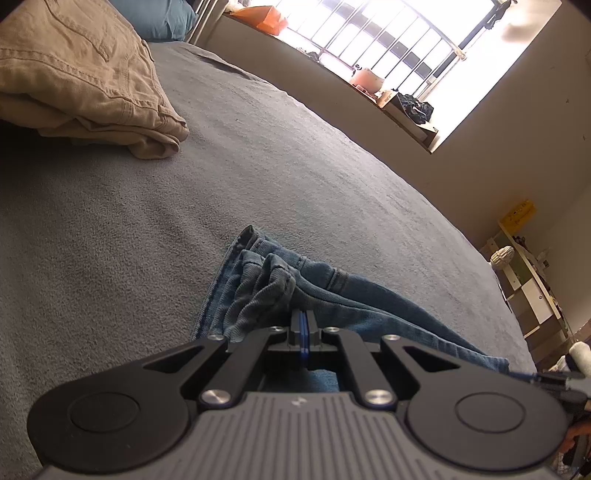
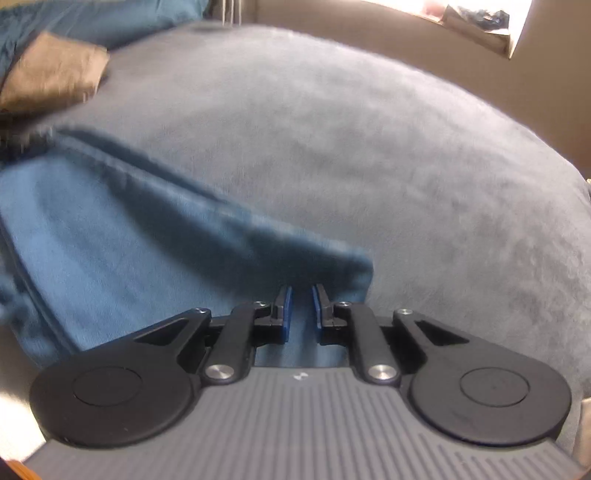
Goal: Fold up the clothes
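Jeans (image 1: 332, 288): on the grey blanket (image 1: 110, 240), lying lengthwise from 10 o'clock to 4 o'clock in the right wrist view, hem end by the right gripper.
Left gripper (image 1: 303, 319): tipped downward, jaws pinched tight on bunched denim.
Right gripper (image 2: 300, 295): tipped steeply down over the hem, jaws narrow; whether they grip is unclear.
Tan trousers (image 1: 81, 74): folded, at 10 o'clock.

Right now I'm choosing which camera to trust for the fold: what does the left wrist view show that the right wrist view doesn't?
Only the left wrist view: the left gripper shut on bunched jeans, the barred window and a shelf. Only the right wrist view: the right gripper, fingers slightly apart over flat denim. Both: the grey blanket, folded tan trousers, a teal pillow.
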The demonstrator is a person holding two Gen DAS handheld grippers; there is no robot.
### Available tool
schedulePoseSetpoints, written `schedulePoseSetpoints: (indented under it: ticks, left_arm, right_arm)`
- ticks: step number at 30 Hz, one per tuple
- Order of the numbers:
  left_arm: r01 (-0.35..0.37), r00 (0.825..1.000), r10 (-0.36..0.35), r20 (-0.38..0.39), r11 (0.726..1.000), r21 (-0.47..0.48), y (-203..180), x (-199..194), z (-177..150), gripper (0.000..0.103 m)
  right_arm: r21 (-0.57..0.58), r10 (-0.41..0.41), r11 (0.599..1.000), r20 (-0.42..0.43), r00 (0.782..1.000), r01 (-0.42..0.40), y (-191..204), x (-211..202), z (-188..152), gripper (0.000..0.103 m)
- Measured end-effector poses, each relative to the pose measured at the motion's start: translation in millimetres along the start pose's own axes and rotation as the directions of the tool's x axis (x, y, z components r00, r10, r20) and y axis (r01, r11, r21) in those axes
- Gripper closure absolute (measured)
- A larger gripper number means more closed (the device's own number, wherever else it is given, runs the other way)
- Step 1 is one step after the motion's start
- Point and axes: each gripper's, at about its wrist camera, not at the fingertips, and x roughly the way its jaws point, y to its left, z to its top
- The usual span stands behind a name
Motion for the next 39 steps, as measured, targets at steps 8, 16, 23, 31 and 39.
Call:
schedulePoseSetpoints:
  ticks: [8,16,23,31,39]
  left_arm:
    - [-0.004,1.000,0.004,-0.002,1.000,0.012,-1.2,0.7,-0.4,0.100]
    - [-0.004,1.000,0.004,-0.007,1.000,0.010,-1.6,0.7,0.7,0.100]
    - [0.001,1.000,-0.001,-0.012,1.000,0.002,-0.4,1.9,2.4,0.100]
    - [0.008,1.000,-0.008,-0.011,1.000,-0.011,2.6,2.9,3.1,0.100]
    - [-0.002,1.000,0.001,-0.011,1.000,-0.016,1.1,3.1,3.8,0.100]
  right_arm:
    - [0.138,-0.007,0.990,0.001,1.000,0.007,-12.2,27.1,5.0,0.094]
    - [0.235,-0.012,0.972,0.077,0.997,-0.007,-15.6,20.9,12.2,0.093]
    - [0.214,-0.106,0.972,0.037,0.994,0.096,-15.7,36.1,10.6,0.094]
    - [0.061,-0.348,0.938,0.119,0.930,0.343,-45.1,-52.8,4.9,0.093]
    - [-0.227,-0.485,0.827,0.172,0.857,0.514,-42.8,-120.1,-17.9,0.092]
